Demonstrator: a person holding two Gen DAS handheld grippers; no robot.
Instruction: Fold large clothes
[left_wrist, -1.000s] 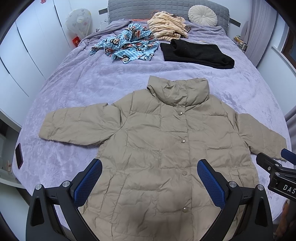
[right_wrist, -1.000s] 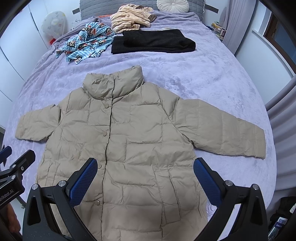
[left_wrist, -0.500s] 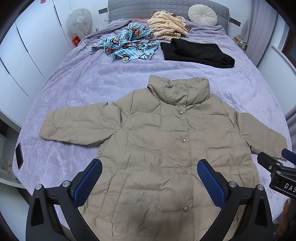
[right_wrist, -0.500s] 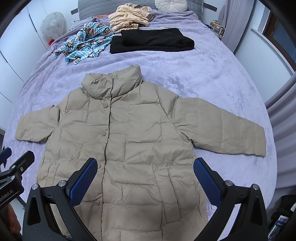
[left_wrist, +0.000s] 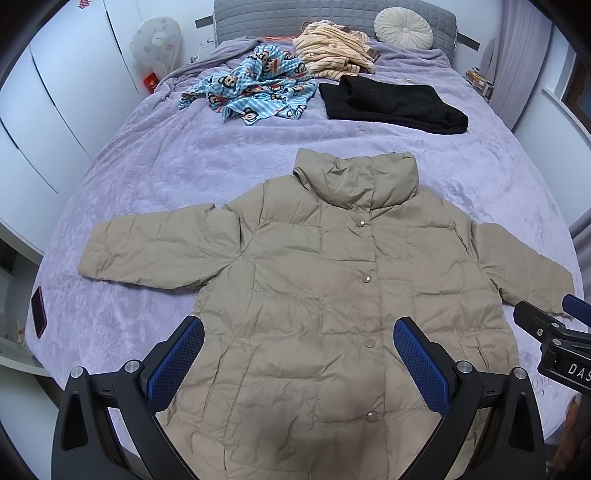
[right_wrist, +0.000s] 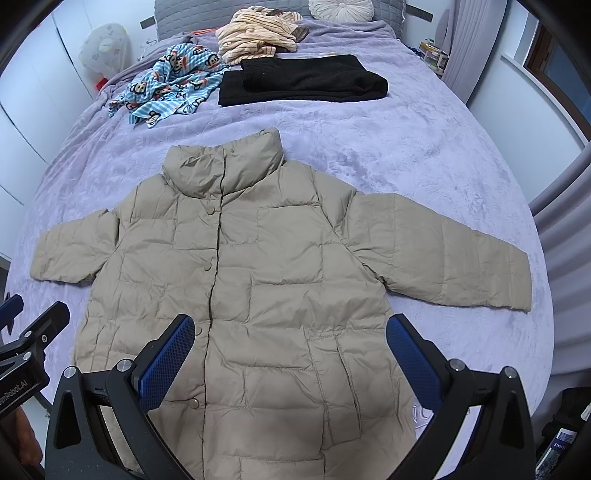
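A beige quilted puffer jacket (left_wrist: 332, 295) (right_wrist: 266, 280) lies flat and face up on a lilac bedspread (left_wrist: 184, 158) (right_wrist: 424, 155), snapped shut, collar away from me, both sleeves spread sideways. My left gripper (left_wrist: 298, 354) hovers open above the jacket's lower front, nothing between its blue pads. Over the lower hem area my right gripper (right_wrist: 290, 350) also stands open and holds nothing. Each gripper shows at the edge of the other's view.
At the far end of the bed lie a folded black garment (left_wrist: 391, 103) (right_wrist: 303, 83), a blue cartoon-print cloth (left_wrist: 255, 92), a striped cream garment (left_wrist: 332, 51) and a round cushion (left_wrist: 402, 27). A dark phone (left_wrist: 38, 311) rests near the left edge. White wardrobes stand left.
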